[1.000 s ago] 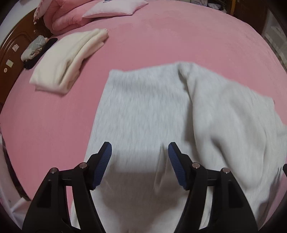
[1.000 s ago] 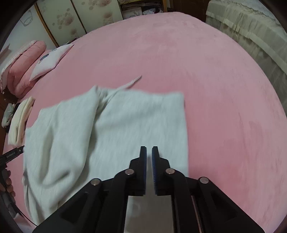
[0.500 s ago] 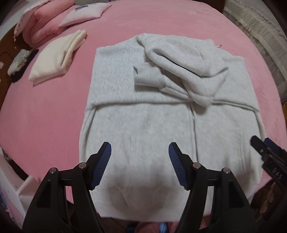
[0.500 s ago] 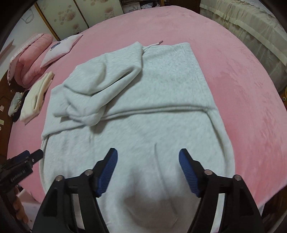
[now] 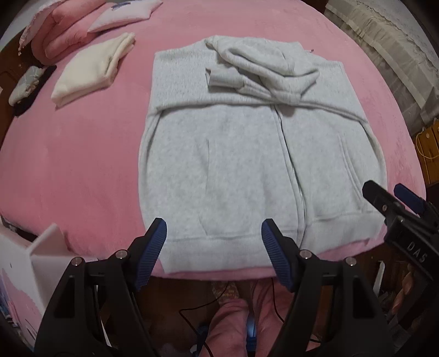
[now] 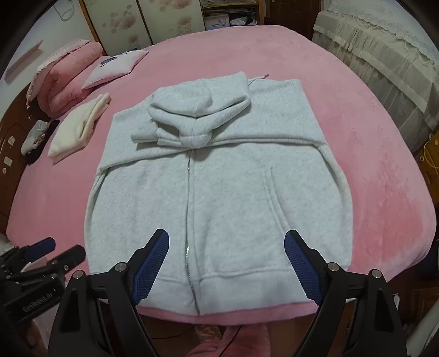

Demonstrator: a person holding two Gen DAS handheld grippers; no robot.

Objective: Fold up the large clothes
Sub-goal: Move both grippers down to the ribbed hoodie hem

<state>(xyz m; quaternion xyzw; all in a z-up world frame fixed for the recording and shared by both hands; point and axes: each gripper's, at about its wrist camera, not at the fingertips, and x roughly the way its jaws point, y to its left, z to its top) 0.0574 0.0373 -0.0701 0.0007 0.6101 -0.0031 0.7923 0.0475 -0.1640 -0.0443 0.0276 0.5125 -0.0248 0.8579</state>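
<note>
At bed edge (image 6: 384,219): hoodie hem (image 6: 219,280), both grippers (image 5: 214,241) (image 6: 226,258) agape.

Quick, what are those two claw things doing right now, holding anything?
Left gripper: open, holding nothing, above the grey hoodie's hem.
Right gripper: open, holding nothing, over the same hem.

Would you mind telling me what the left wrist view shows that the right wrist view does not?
Only the left wrist view shows the white box at lower left. Only the right wrist view shows the floral wall panels and the drawstring tip. Both share the grey hoodie lying zipper-up with its hood folded down, the cream folded garment, the pink bed, and the left gripper and right gripper, both with jaws open.
</note>
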